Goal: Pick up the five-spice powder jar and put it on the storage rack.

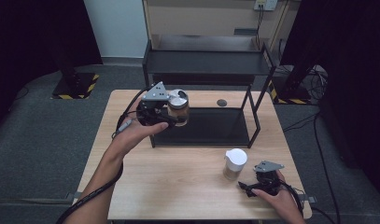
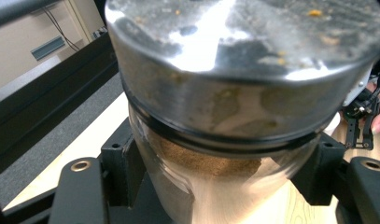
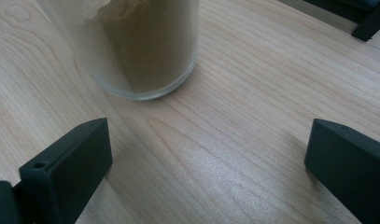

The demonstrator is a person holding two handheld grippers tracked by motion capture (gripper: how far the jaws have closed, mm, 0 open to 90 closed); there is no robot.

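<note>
**Jar clamped and airborne, second jar parked by idle gripper**

Left gripper (image 1: 171, 116) clenched on steel-lidded jar (image 1: 179, 108), held clear of table (image 1: 187, 186) at the front left corner of the black shelf rack (image 1: 206, 63). From the left gripper view: jaws pinching the glass body (image 2: 215, 186) just under the metal lid (image 2: 243, 60), brown powder inside, jar tilted toward the camera. Grip sits high, right below the lid band.

Right gripper (image 1: 246, 186) resting on the table at the near right, jaws spread wide, holding nothing. White-lidded jar (image 1: 235, 163) standing upright just beside it; in the right gripper view its base (image 3: 141, 56) sits ahead of the open jaws, apart from both.

Risks from here, judged:
- Smooth glass plus narrow pads: likely to slip or rotate in the grip if swung fast.
- Tilt: spill of powder if the lid is loose. Seal not readable.
- Rack post and lower shelf edge very near the jar: clip on the way in, knock out of jaws.
- Trailing cable (image 1: 124, 122) near the rack frame: possible snag.
- Right jaws near white-lidded jar: careless nudge tips it.
</note>
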